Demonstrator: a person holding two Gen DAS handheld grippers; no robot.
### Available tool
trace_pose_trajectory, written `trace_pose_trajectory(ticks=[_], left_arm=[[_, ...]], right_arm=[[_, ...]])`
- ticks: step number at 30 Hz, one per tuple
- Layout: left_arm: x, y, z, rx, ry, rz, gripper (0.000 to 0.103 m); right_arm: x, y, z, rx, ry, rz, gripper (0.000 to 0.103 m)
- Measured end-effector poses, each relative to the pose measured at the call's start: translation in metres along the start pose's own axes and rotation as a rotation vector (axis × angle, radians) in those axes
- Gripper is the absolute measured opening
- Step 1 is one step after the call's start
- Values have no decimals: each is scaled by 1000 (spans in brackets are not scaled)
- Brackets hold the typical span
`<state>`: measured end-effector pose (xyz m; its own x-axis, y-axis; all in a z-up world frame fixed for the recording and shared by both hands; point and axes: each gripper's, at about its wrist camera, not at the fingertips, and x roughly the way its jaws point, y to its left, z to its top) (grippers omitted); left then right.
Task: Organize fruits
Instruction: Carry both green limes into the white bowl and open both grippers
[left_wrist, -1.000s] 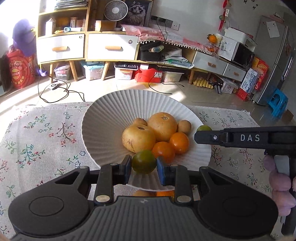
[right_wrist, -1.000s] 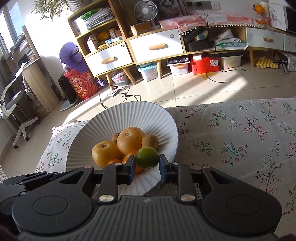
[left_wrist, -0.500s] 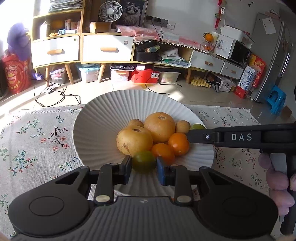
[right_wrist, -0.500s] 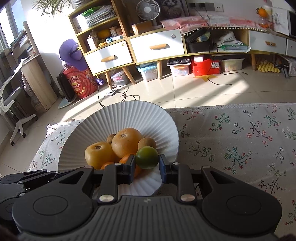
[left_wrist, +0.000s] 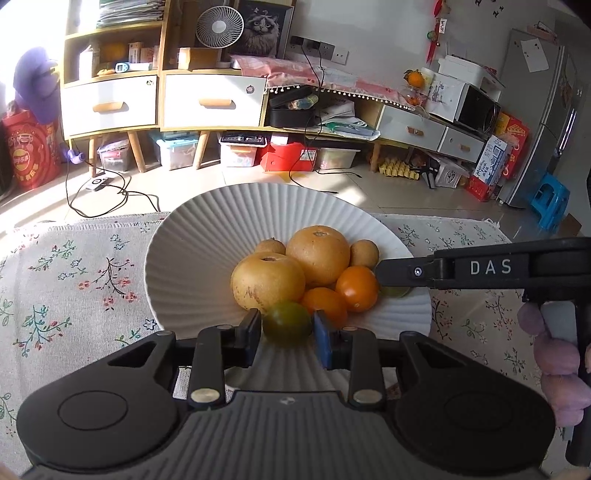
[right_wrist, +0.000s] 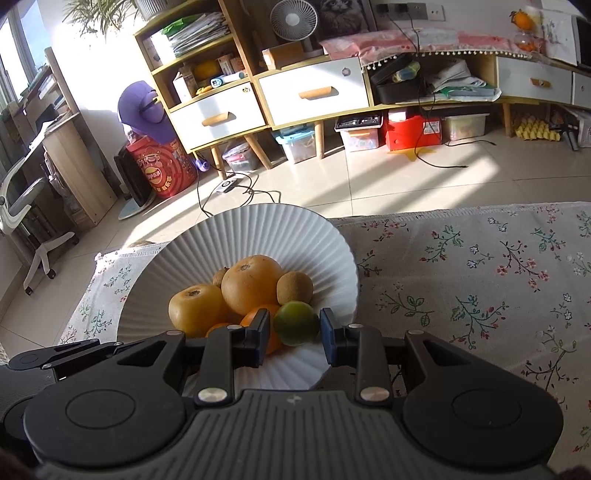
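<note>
A white ribbed plate on the flowered cloth holds two big yellow-brown pears, oranges and small brown kiwis. A dark green citrus lies at the plate's near edge between the pads of my left gripper. Those jaws are opening, and thin gaps show beside the fruit. In the right wrist view a lighter green citrus rests against the oranges between the pads of my right gripper, whose jaws are also opening. The right gripper's arm reaches in from the right.
The flowered tablecloth stretches out to the right of the plate. A hand in a purple glove holds the right gripper. Beyond the table's far edge lie a tiled floor, cables and low cabinets.
Both pairs of jaws have parted slightly from the green fruits they were clamped on. The fruits now sit in the plate. Neither hand has shifted noticeably.
</note>
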<state>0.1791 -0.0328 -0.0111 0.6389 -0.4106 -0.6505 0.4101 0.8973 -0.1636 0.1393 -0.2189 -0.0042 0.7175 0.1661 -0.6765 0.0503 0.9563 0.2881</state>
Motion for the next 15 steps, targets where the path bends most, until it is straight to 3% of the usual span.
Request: trace_pose_trajectory(ticks=[9,15], left_arm=[[-8,-9,0,58,-10,0,44],[-21,-15,-3,82,-3,4,59]], right_arm=[[-9,3,2,14,-6,15,34],[-21,6,2,-3,-2,-3,46]])
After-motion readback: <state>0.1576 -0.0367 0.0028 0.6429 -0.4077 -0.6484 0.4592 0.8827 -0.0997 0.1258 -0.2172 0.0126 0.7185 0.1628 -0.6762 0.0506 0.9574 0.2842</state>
